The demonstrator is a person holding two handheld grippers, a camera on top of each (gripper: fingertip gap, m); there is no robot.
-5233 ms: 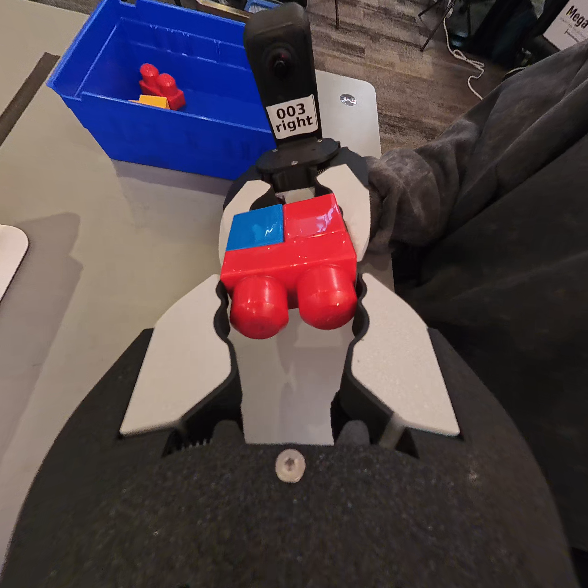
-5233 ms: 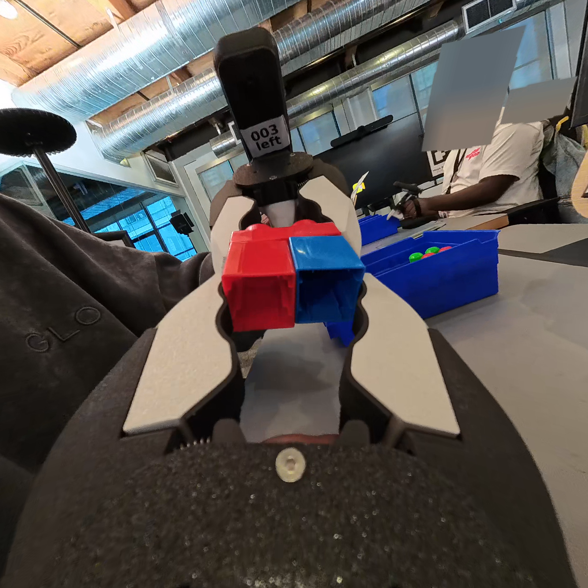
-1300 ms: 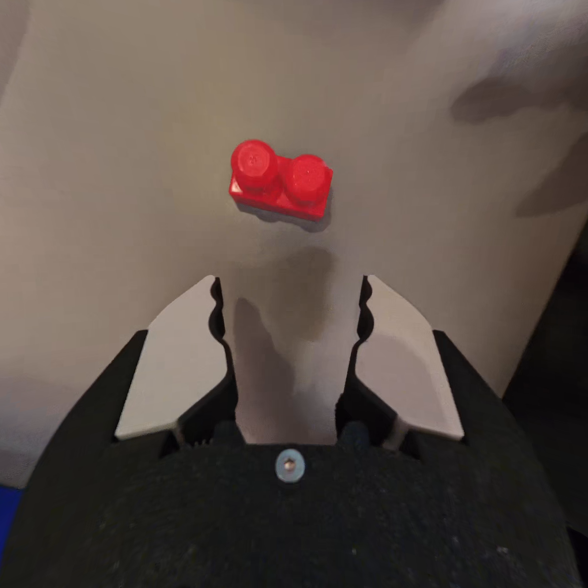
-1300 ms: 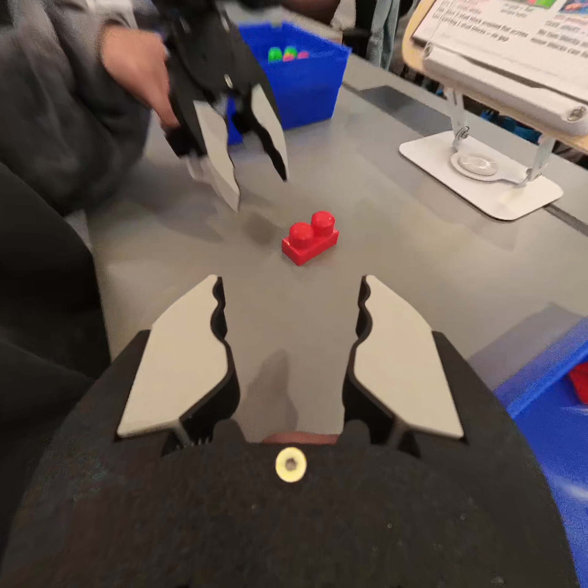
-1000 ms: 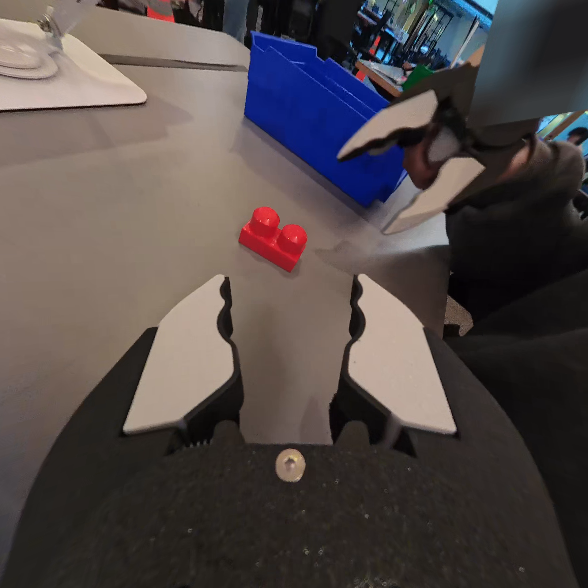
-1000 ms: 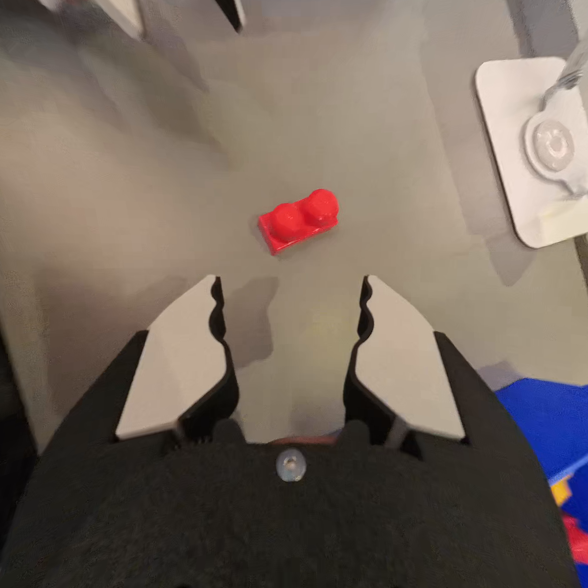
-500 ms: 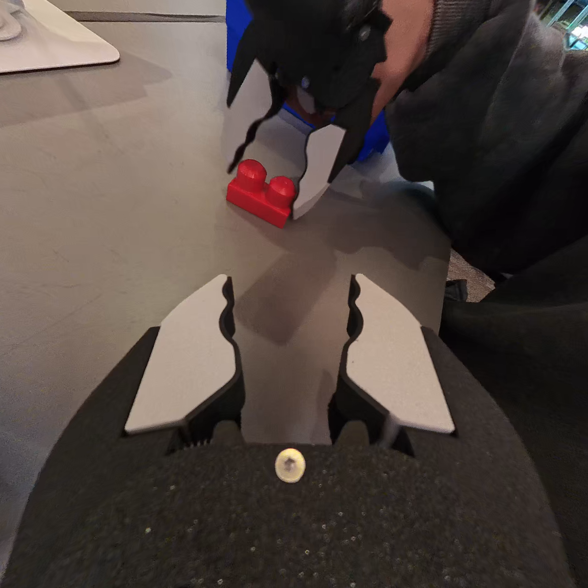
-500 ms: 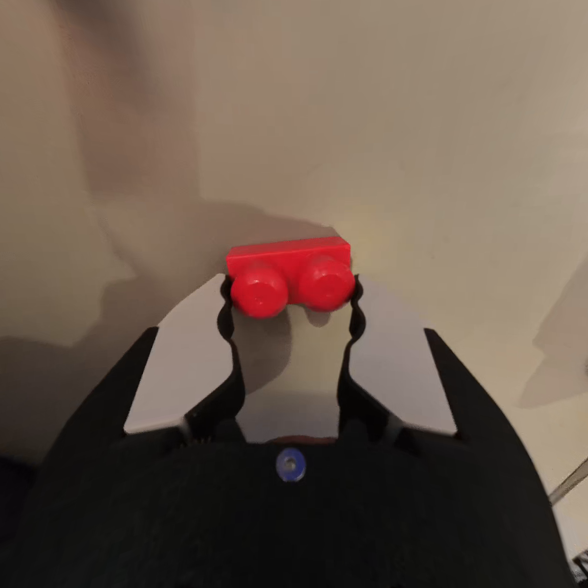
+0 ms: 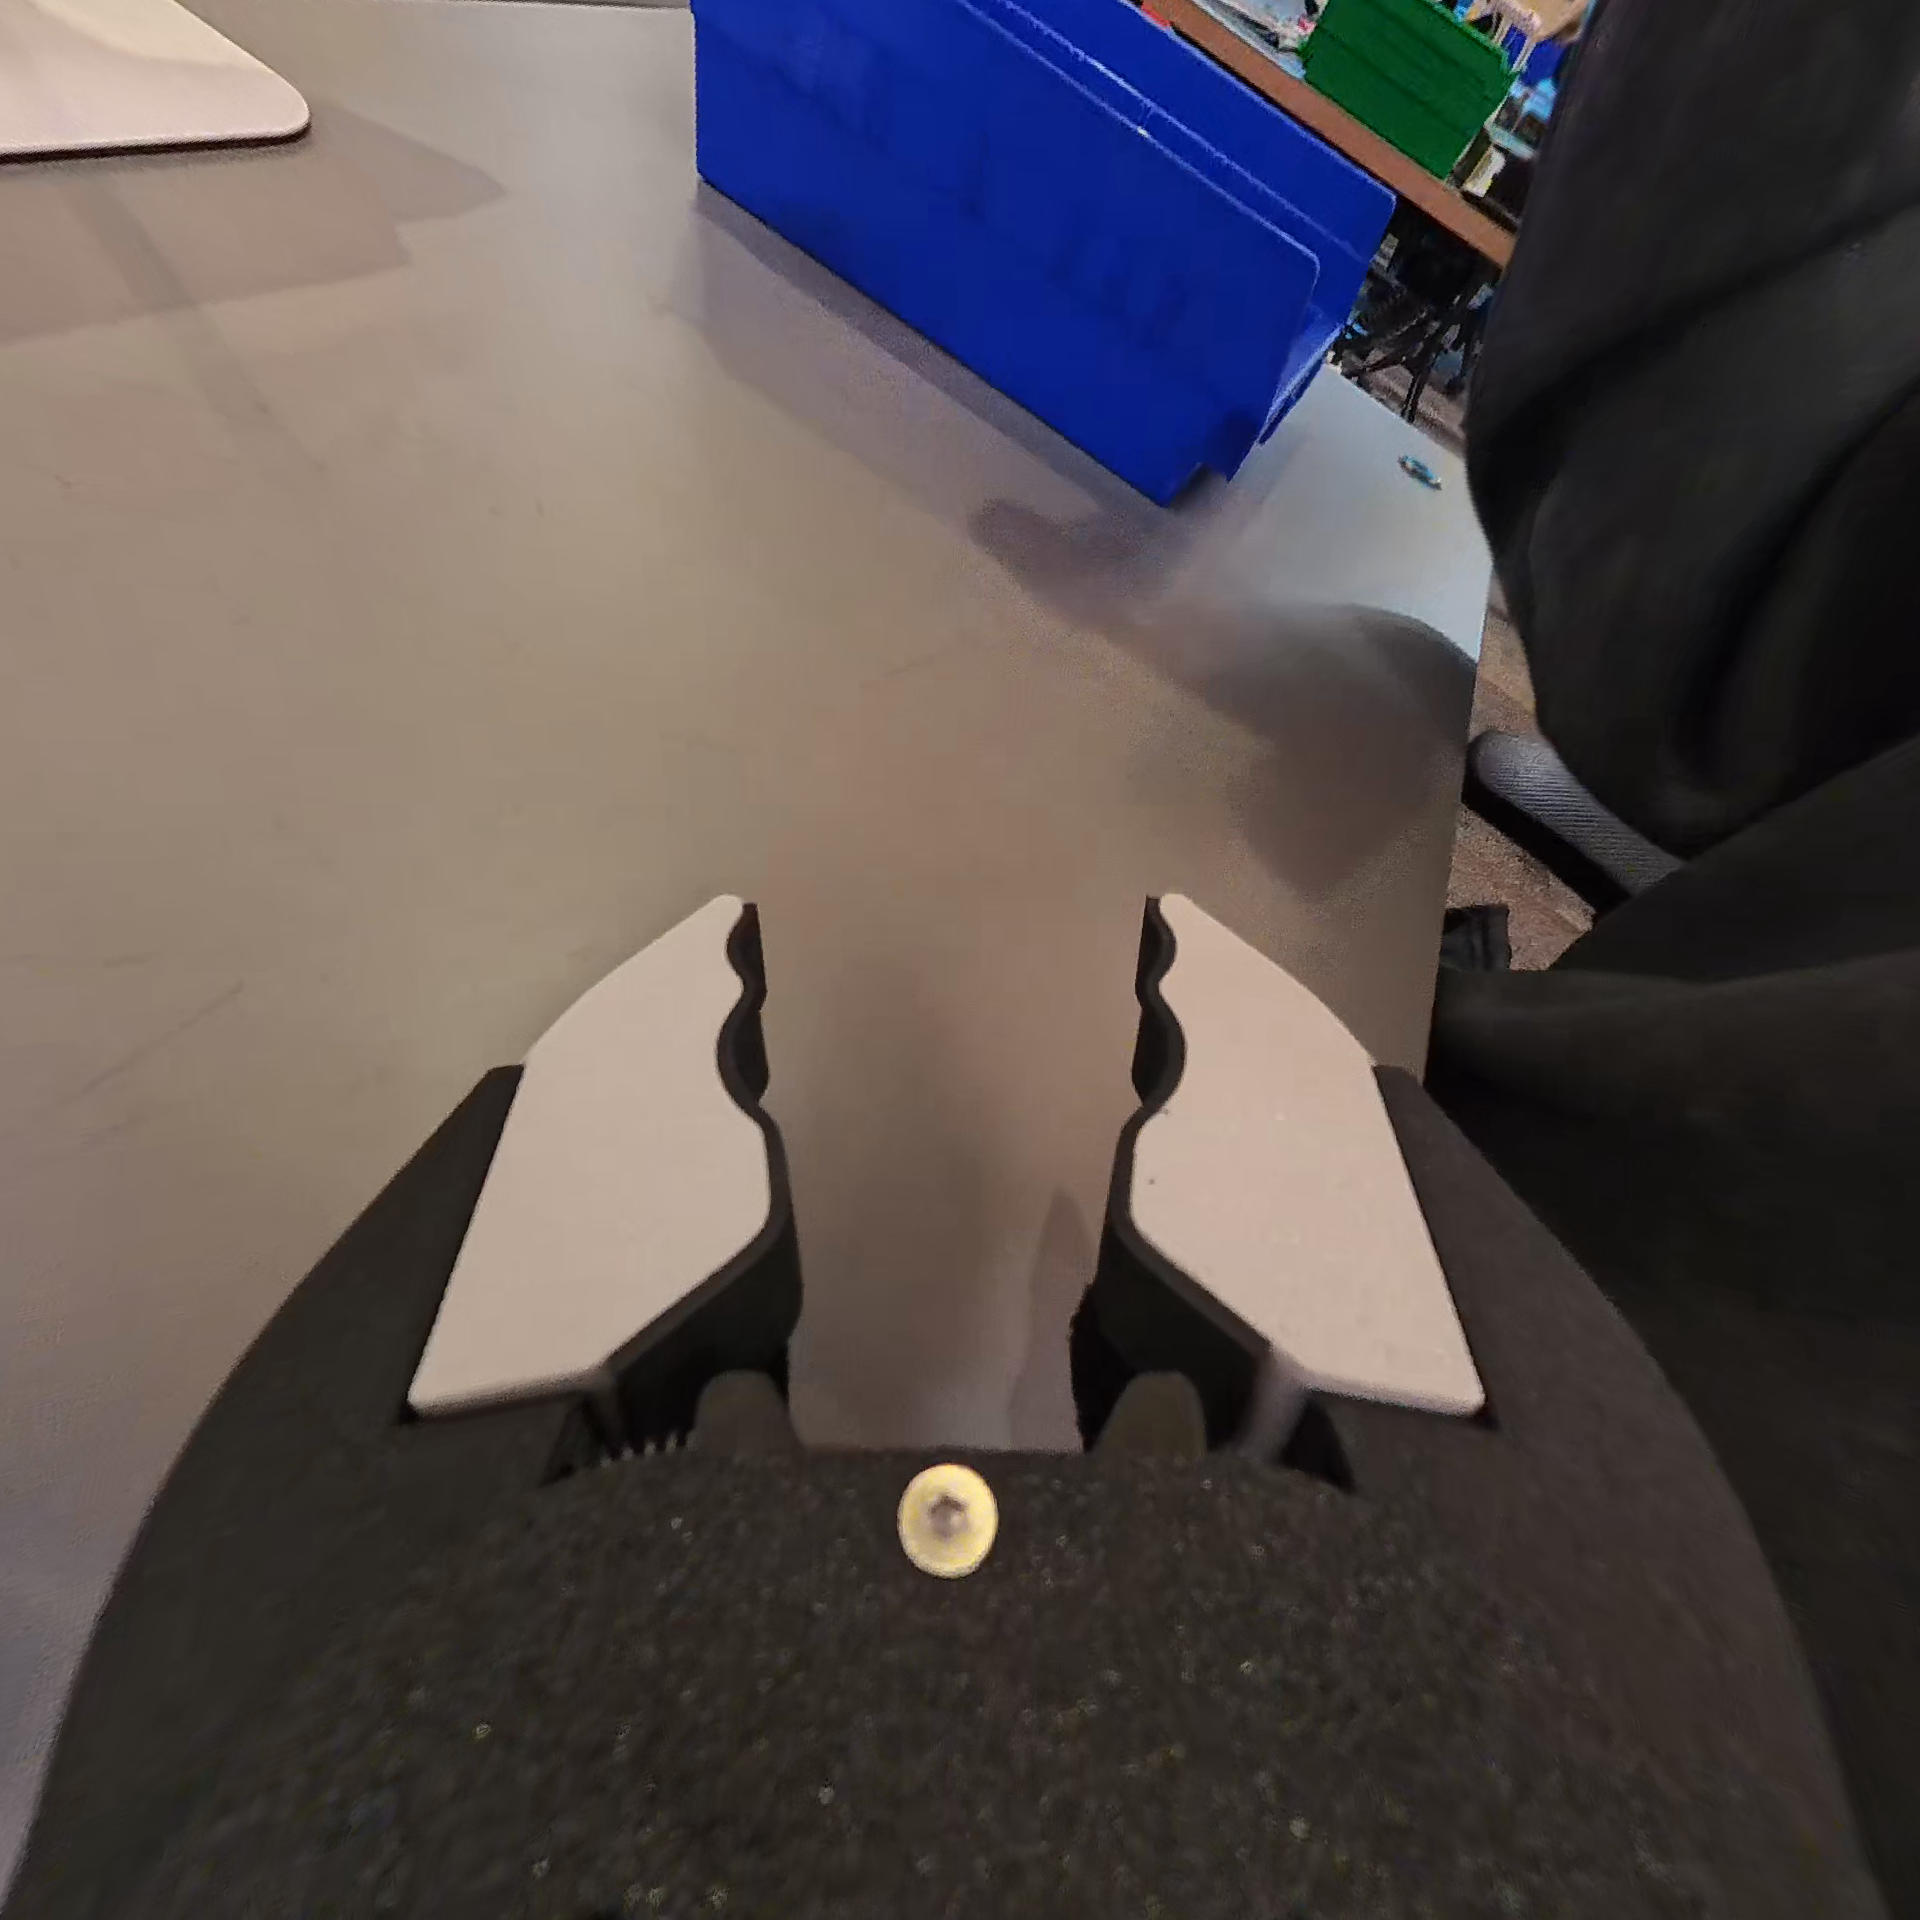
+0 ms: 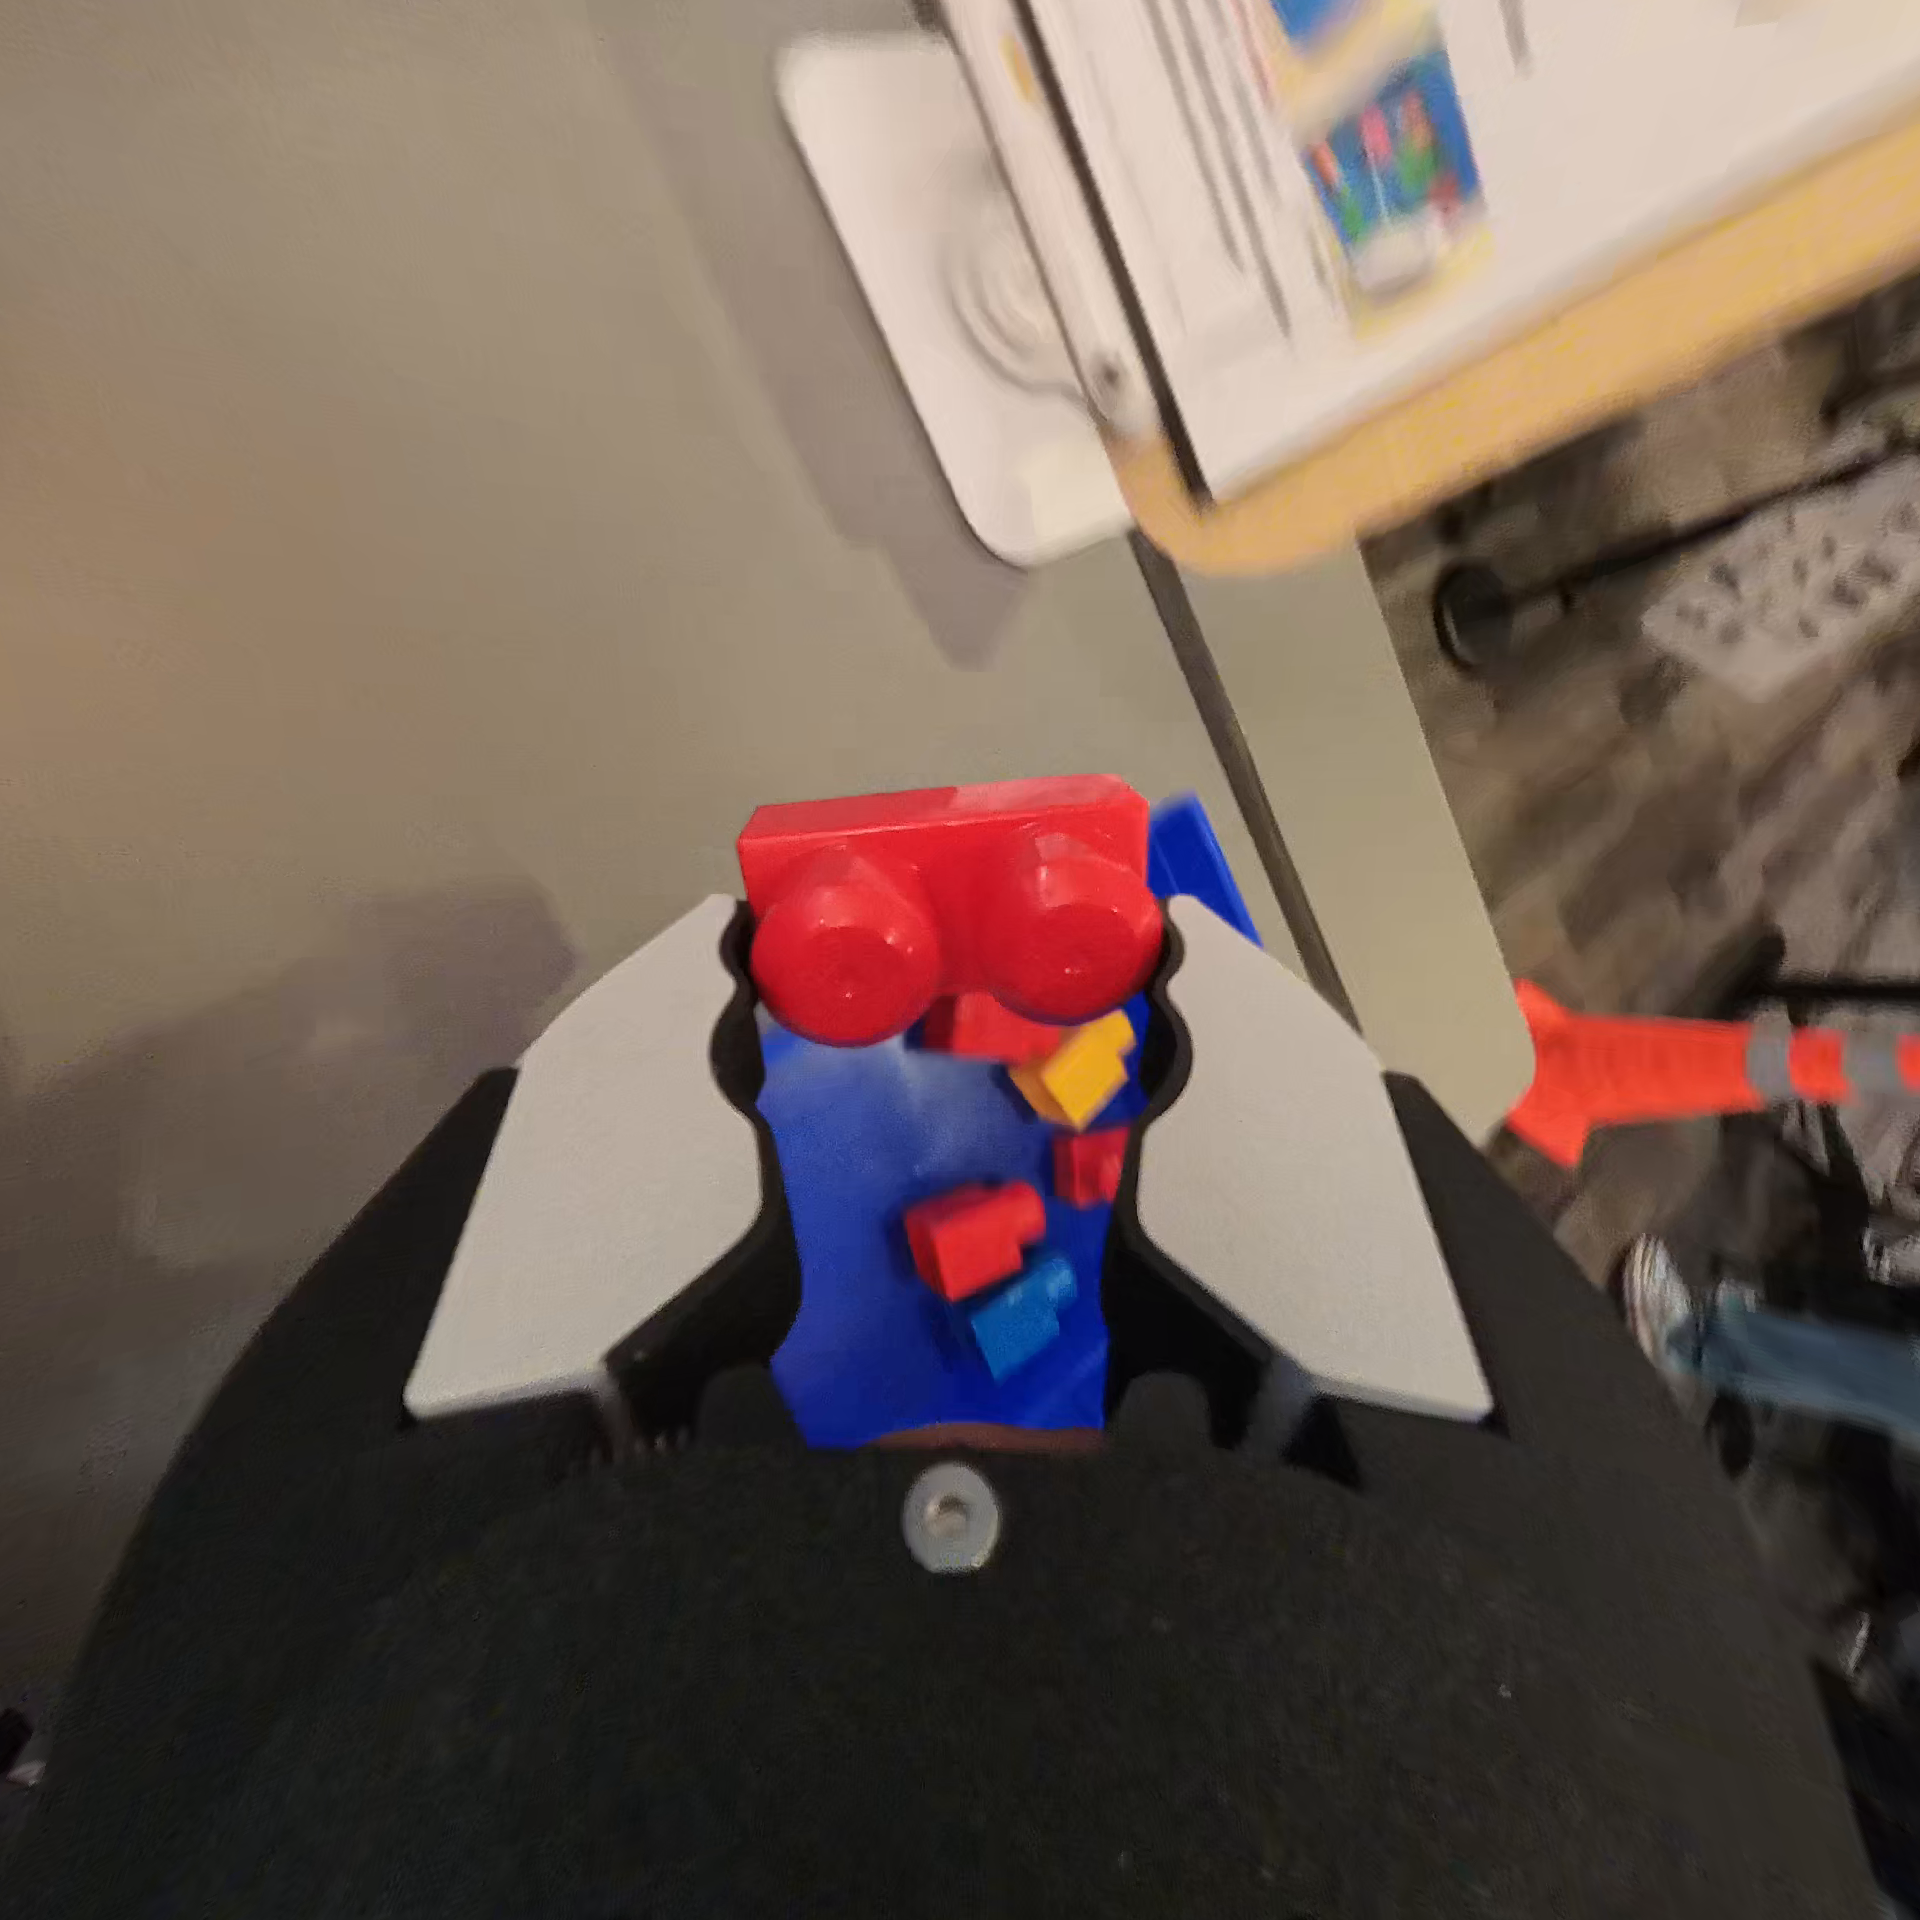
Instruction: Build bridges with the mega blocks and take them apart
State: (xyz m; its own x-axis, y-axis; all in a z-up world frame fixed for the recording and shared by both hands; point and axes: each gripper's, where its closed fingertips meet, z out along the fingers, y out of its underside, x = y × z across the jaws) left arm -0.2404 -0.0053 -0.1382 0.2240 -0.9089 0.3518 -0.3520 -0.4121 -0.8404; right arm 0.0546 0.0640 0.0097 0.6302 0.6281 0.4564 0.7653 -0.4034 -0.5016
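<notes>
My right gripper (image 10: 948, 914) is shut on a red two-stud block (image 10: 940, 902), its studs pointing at the camera, held above a blue bin (image 10: 862, 1247). Several loose red, blue and yellow blocks lie in that bin, among them a red block (image 10: 971, 1242), a blue one (image 10: 1023, 1320) and a yellow one (image 10: 1075, 1070). My left gripper (image 9: 945, 914) is open and empty, low over the bare grey table (image 9: 416, 623). No block shows in the left wrist view.
A second blue bin (image 9: 1039, 239) stands on the table at the back right in the left wrist view. A white stand base (image 10: 935, 312) holds a tilted instruction board (image 10: 1351, 208). The table edge (image 10: 1247, 748) runs beside the bin. A dark sleeve (image 9: 1714, 416) is at the right. Tip to tip, the grippers are about 35 cm apart.
My right gripper closed on the red block, lifted it off the table and carried it over the blue bin. The block and the right gripper are gone from the left wrist view.
</notes>
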